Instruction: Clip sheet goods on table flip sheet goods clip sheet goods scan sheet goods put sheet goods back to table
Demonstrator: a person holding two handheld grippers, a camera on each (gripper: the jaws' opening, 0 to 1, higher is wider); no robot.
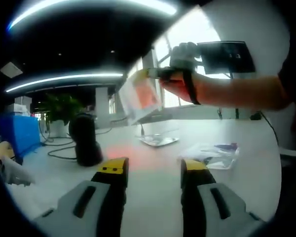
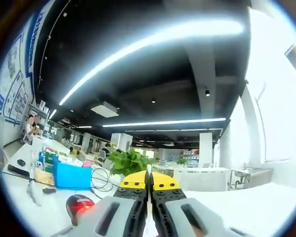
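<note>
**Sheet pack held up over the scanner**

Left gripper view: the left gripper (image 1: 153, 170) hangs low over the white table (image 1: 153, 202) with its 2 yellow-tipped jaws standing wide apart and nothing between them. Above and ahead, the right gripper (image 1: 155, 73) comes in from the right, held in a person's hand (image 1: 180, 86), and it clamps the top edge of the sheet goods (image 1: 140, 98), a clear pack with an orange patch. The pack hangs tilted in the air, well above the table. To the left of it a dark scanner (image 1: 85, 139) stands on the table, and a reddish glow lies on the tabletop between the scanner and a shiny flat pack (image 1: 158, 140). A second clear pack (image 1: 212, 154) lies farther right. A blue bin (image 1: 18, 133) and a green plant (image 1: 61, 107) sit at the left.

Right gripper view: the right gripper's 2 jaws are pressed nearly together, with the thin edge of the sheet goods (image 2: 149, 224) running between them. The scanner (image 2: 80, 206), glowing red, sits low at the left. Behind it are the blue bin (image 2: 71, 177) and the plant (image 2: 128, 160).
</note>
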